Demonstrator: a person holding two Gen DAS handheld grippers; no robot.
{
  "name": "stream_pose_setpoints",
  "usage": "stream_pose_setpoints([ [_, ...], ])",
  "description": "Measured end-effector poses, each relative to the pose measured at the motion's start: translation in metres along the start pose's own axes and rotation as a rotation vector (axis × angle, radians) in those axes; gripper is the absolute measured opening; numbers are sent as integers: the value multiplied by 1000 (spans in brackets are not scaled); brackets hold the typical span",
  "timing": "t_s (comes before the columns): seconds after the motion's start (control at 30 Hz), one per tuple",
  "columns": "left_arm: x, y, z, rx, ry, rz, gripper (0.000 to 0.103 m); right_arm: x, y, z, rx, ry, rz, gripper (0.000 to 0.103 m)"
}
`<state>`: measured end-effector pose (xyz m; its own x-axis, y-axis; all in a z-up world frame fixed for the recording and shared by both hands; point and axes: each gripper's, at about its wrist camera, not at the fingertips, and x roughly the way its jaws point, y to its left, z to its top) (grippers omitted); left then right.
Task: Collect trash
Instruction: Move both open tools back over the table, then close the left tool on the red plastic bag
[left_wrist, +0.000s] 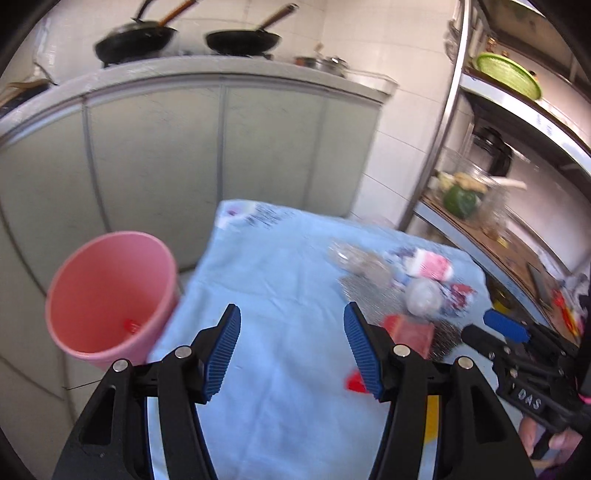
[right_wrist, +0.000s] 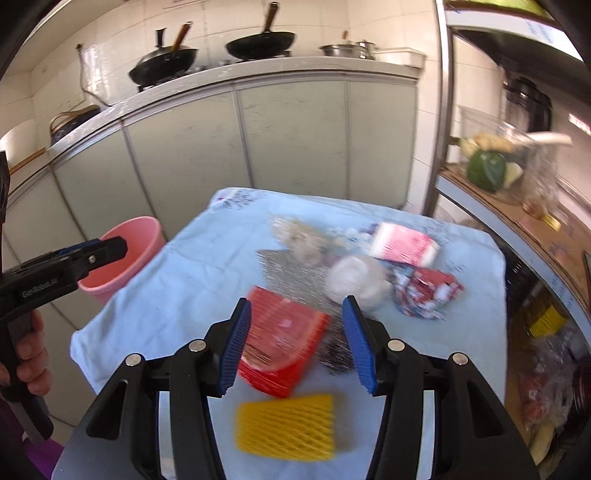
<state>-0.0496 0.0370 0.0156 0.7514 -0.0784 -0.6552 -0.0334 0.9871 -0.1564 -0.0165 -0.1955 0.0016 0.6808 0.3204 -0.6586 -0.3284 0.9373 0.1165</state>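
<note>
Lying flat, red packet (right_wrist: 282, 341) runs lengthwise away from right tongs (right_wrist: 297, 345).

A home kitchen is shown. 2 black woks (right_wrist: 260, 46) with wooden handles are set on a stove at 12 o'clock, on a pale counter (right_wrist: 258, 72) above grey-green cabinet doors (right_wrist: 291, 140), and steel pots (right_wrist: 349, 50) are placed just beside them toward 1 o'clock. The wall (left_wrist: 388, 40) is covered in white tiles. At 3 o'clock a metal rack (right_wrist: 441, 110) is seen, loaded with a green vegetable (right_wrist: 485, 170) and a green basket (left_wrist: 508, 74).
</note>
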Motion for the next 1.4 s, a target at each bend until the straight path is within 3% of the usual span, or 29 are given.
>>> stream_pose_setpoints([
  [0.13,21,-22,-11,80,76,-121,57,2,-24,-12,58,26,-22,52],
  [0.23,35,-40,-17,129,113,-167,57,6,-31,-23,78,50,-20,52],
  [0.4,68,-61,-25,182,187,-205,57,15,-32,-37,79,93,-6,52],
  [0.6,98,-64,-34,158,267,-234,57,25,-34,-38,84,110,2,52],
  [0.73,103,-64,-40,160,283,-252,45,35,-35,-35,86,124,2,52],
  [0.8,105,-63,-42,163,292,-257,25,38,-34,-34,84,127,-2,52],
  [0.9,105,-61,-42,160,295,-273,12,42,-34,-31,86,126,-6,52],
  [1.07,93,-57,-41,175,262,-270,5,47,-36,-26,93,129,-18,52],
  [1.4,58,-31,-26,122,180,-254,4,55,-28,-16,77,115,-30,52],
])
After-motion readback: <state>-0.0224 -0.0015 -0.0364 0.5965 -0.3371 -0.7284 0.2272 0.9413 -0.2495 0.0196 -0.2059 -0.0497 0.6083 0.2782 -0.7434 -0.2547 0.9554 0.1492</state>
